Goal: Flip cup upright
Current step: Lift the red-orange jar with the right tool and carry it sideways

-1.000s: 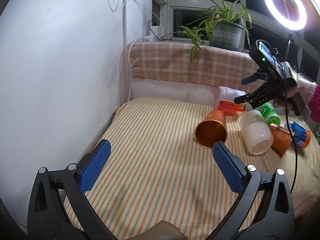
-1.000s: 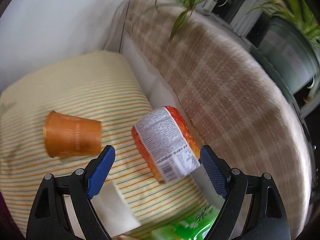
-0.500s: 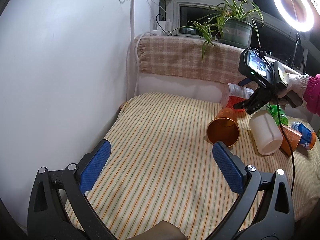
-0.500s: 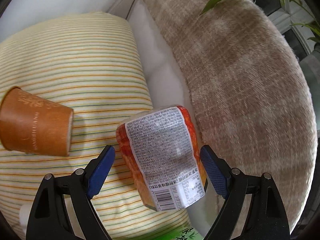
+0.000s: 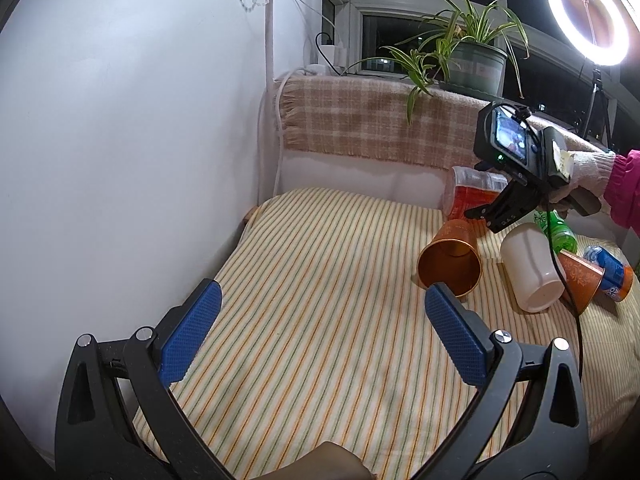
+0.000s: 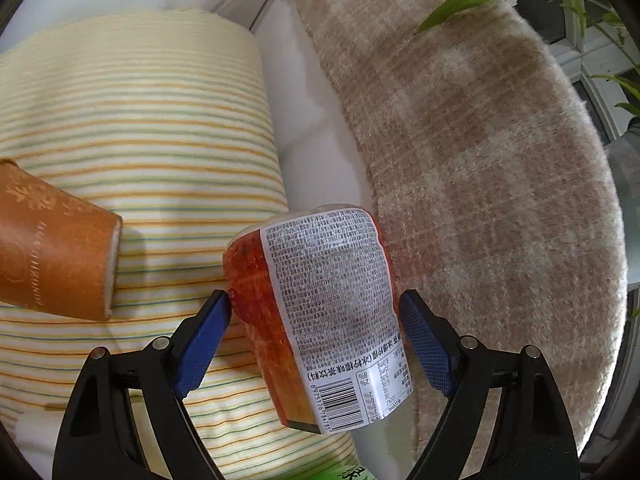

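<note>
A clear plastic cup with a red-orange label (image 6: 324, 312) lies on its side at the back of the striped cloth (image 6: 140, 120), also seen in the left wrist view (image 5: 468, 196). My right gripper (image 6: 316, 340) is open with its jaws either side of this cup; the left pad (image 6: 204, 336) just touches it, the right pad stands slightly off. From the left wrist view the right gripper (image 5: 492, 216) hangs over the cup. My left gripper (image 5: 320, 336) is open and empty above the cloth's front. An orange paper cup (image 5: 450, 258) lies on its side beside it.
A white cup (image 5: 528, 272), a second orange cup (image 5: 580, 280), a green bottle (image 5: 560, 232) and a blue can (image 5: 608, 272) lie at the right. A plaid blanket (image 5: 380, 124) covers the ledge behind, with a potted plant (image 5: 476, 64). A white wall (image 5: 120, 120) stands left.
My right gripper has moved in on the labelled cup, which now sits deep between its jaws. The left gripper has drawn back and risen a little.
</note>
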